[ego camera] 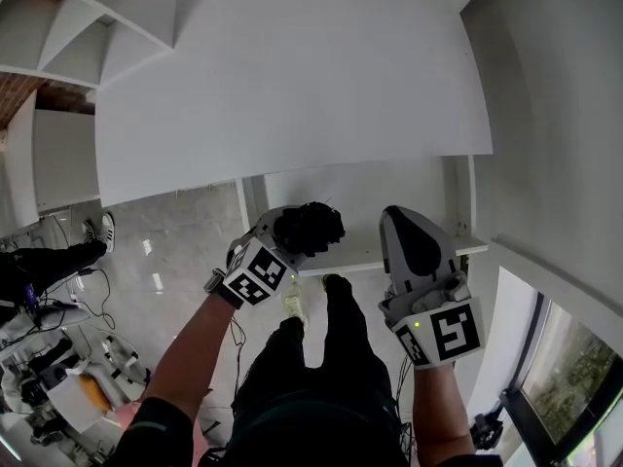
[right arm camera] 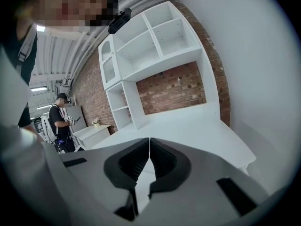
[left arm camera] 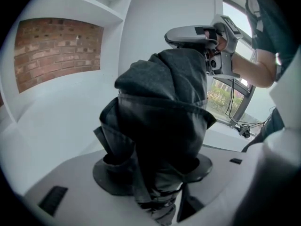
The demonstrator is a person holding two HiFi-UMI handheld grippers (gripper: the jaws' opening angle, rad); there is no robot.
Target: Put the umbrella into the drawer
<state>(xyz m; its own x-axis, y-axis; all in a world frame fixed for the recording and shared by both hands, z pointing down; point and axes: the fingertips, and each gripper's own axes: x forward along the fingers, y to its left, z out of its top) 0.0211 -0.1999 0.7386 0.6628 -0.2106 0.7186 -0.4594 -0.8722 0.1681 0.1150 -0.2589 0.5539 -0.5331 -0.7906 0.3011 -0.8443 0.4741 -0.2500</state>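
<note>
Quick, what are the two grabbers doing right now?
The left gripper is closed on the folded dark umbrella.
The right gripper is shut, holding nothing.

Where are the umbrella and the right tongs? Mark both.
umbrella (left arm camera: 164, 117), left gripper view, on its folded dark fabric.
right tongs (right arm camera: 149, 147), right gripper view, where the closed tips meet.

black umbrella (left arm camera: 160, 121), white table (ego camera: 292, 86), brick-red wall (left arm camera: 56, 51)

place: lab mock-up room | cues: white shelving (right arm camera: 141, 46); brick wall (right arm camera: 171, 88); gear on floor (ego camera: 58, 387)
</note>
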